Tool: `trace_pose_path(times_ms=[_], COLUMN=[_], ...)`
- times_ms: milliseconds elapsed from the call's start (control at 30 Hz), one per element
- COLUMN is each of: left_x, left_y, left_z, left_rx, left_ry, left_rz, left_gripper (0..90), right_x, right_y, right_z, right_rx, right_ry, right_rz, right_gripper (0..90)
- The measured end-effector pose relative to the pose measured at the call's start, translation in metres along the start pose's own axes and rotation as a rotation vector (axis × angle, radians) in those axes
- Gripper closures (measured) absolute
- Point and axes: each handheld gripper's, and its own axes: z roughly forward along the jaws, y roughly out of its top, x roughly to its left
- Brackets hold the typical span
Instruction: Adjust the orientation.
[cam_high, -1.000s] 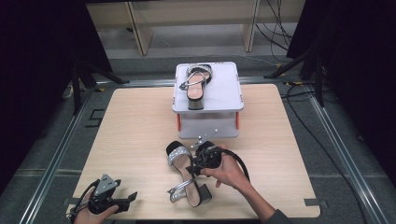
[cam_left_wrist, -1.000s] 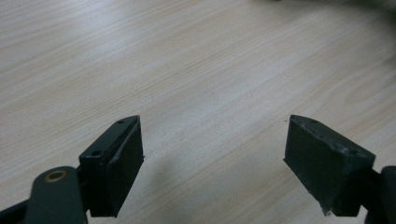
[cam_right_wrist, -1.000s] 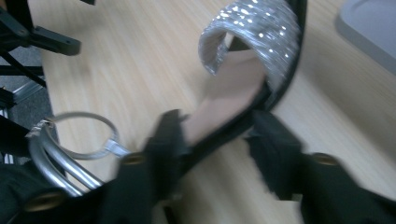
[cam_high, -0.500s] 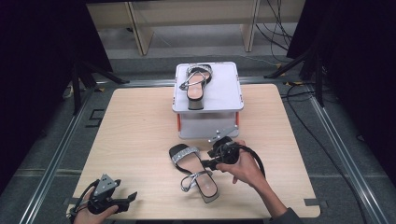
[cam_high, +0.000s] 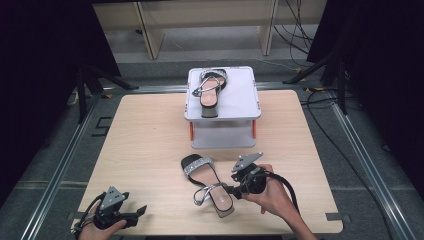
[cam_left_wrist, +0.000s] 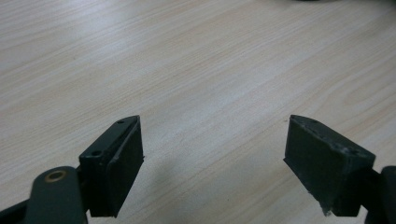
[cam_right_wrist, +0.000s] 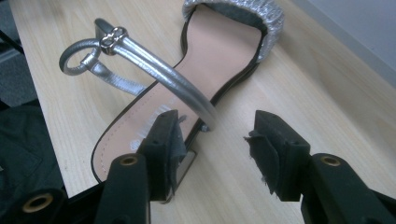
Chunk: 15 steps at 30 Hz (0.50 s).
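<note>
While the sandal (cam_high: 207, 184) lies flat on the worktop (cam_high: 150, 145) in front of the white box (cam_high: 222, 107), the right hand-held gripper (cam_high: 231, 190) sits at its heel edge, jaws apart and gripping nothing; the left hand-held gripper (cam_high: 140, 211) rests wide open near the worktop's front left corner
</note>
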Motion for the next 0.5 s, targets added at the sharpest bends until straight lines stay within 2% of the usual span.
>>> trace_pose_path(times_ms=[100, 167, 200, 233, 300, 367, 500], left_x=[0.0, 0.0, 0.001, 0.001, 0.002, 0.001, -0.001], left_y=[0.001, 0.001, 0.001, 0.001, 0.001, 0.001, 0.002], left_z=[0.0, 0.001, 0.001, 0.001, -0.001, 0.0, 0.001], left_rx=[0.001, 0.001, 0.009, 0.011, 0.028, 0.015, 0.003], left_ry=[-0.004, -0.004, -0.001, -0.002, -0.011, -0.005, -0.008], left_rz=[-0.007, -0.003, 0.003, -0.002, 0.015, 0.004, -0.009], left_gripper=[19.0, 19.0, 19.0, 19.0, 19.0, 19.0, 19.0], right_x=[-0.001, -0.002, -0.003, -0.003, -0.005, -0.006, -0.008], right_y=[0.001, 0.001, 0.001, 0.002, 0.003, 0.006, 0.01], right_z=[0.006, 0.01, 0.012, 0.015, 0.019, 0.023, 0.027], right_rx=[0.006, 0.017, 0.014, 0.021, 0.022, 0.027, 0.028], right_ry=[0.003, 0.011, 0.015, 0.023, 0.019, 0.046, 0.046], right_rz=[0.012, 0.044, 0.028, 0.032, 0.026, 0.038, 0.036], right_gripper=[57.0, 59.8, 60.8, 62.3, 63.7, 65.8, 69.3])
